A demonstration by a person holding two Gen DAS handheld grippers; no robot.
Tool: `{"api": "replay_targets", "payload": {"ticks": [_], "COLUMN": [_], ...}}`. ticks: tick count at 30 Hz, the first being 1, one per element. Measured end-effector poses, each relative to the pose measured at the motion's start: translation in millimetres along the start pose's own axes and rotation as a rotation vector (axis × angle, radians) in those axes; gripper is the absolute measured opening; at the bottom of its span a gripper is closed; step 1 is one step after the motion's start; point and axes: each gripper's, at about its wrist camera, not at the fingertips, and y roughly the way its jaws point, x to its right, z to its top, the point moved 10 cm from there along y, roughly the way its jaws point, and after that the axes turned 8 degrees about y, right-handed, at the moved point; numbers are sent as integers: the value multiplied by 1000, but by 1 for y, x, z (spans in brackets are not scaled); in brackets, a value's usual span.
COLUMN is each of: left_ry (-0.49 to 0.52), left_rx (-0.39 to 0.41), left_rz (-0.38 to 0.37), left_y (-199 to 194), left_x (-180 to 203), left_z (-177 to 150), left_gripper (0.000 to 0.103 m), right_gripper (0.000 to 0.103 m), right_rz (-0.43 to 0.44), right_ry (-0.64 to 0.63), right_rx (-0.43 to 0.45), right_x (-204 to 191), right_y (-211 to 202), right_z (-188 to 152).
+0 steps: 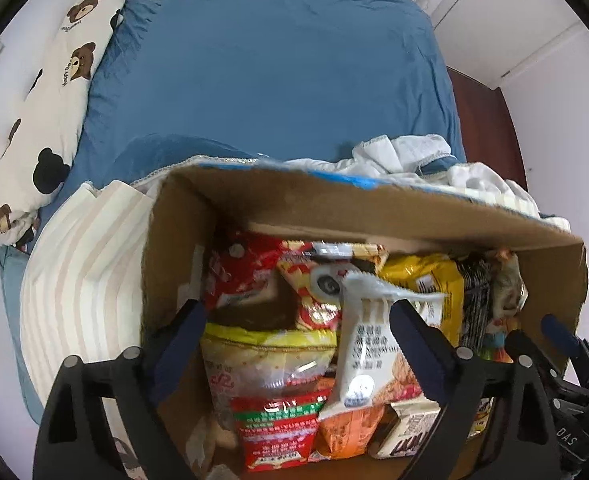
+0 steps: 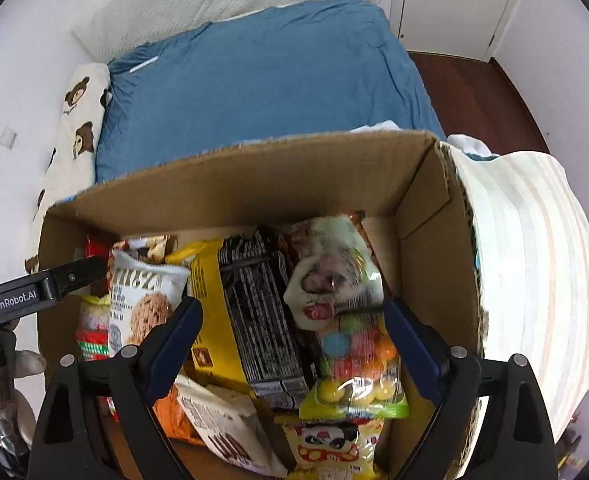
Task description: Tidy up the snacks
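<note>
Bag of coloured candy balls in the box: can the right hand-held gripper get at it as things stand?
Probably yes. The right hand-held gripper stands open right above the candy bag, which lies on top of the pile in the open cardboard box, nothing covering it.

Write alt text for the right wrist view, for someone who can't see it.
An open black two-finger tool hangs over a brown cardboard box crowded with snack packets, including a yellow-and-black packet and a clear bag of coloured candy balls. The box sits on a blue-covered bed.
</note>
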Motion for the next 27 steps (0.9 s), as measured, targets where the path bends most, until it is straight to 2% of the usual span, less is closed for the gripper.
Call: {"api": "replay_targets", "payload": {"ticks": [4,12,14,19,27], "left_ry": [8,54,62,75,65], "left_rx": [2,61,87,155,313], "left_rz": [-7,-3,3,37,66], "left_y": [-8,-40,-51,-75,-130], "left_x": [7,28,31,36,45], "left_z": [-9,-27,-35,-56,-105], "left_gripper": [94,94,94,94,94], "right_gripper": [95,95,98,99,99], "right_rz": [3,20,26,24,54], "right_ry": [2,-7,-12,-24,-37], "right_rx": [-2,15,23,71,161], "right_x": [4,6,6,8,15], "right_y": [-10,-44,-54,-83,-135], "right_z": [-15,-37,-44,-64,-107]}}
